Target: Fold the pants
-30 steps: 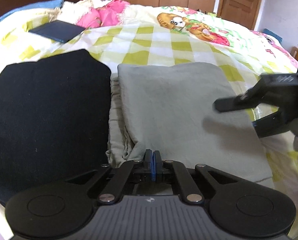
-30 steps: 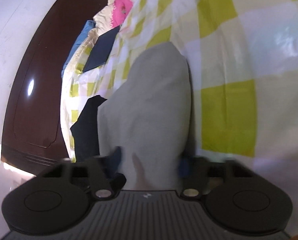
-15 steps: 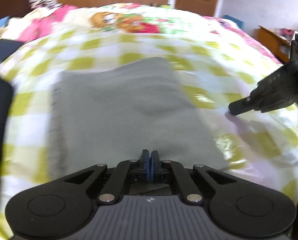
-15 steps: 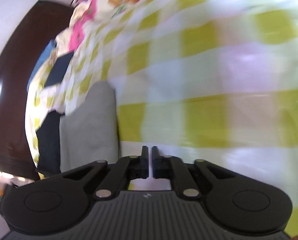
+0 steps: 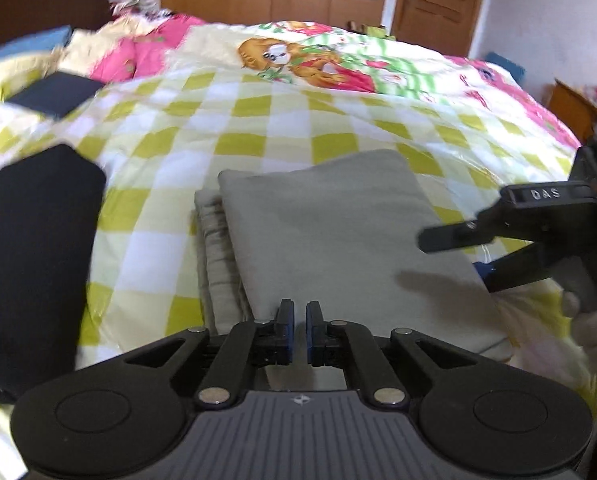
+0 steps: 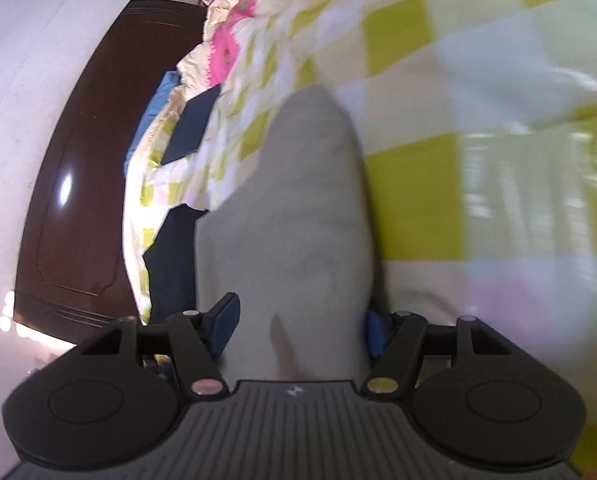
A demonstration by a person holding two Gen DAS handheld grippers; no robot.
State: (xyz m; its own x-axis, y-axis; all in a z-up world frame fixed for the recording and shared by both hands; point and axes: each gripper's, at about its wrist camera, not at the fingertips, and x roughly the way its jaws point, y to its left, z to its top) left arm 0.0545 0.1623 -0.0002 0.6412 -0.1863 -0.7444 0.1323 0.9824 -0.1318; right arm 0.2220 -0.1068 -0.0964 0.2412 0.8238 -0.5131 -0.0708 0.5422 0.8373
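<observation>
Two tongs over one folded grey pants on the bed. Left tongs sit at the pants' near edge, jaws slightly apart after just opening a crack, nothing between the pads. Right tongs have just been opening wide; the pants' right-hand end lies in the gap, and whether the pads touch cloth can't be told. In the left wrist view the right tongs hang over the pants' right edge, one finger above the cloth, one beside it.

Pants' long axis runs away from the left tongs toward the far side of the bed; stacked fold edges show along the left side. Black garment lies left of the pants, apart from them. Open checked bedspread beyond and to the right. Dark blue folded item far left.
</observation>
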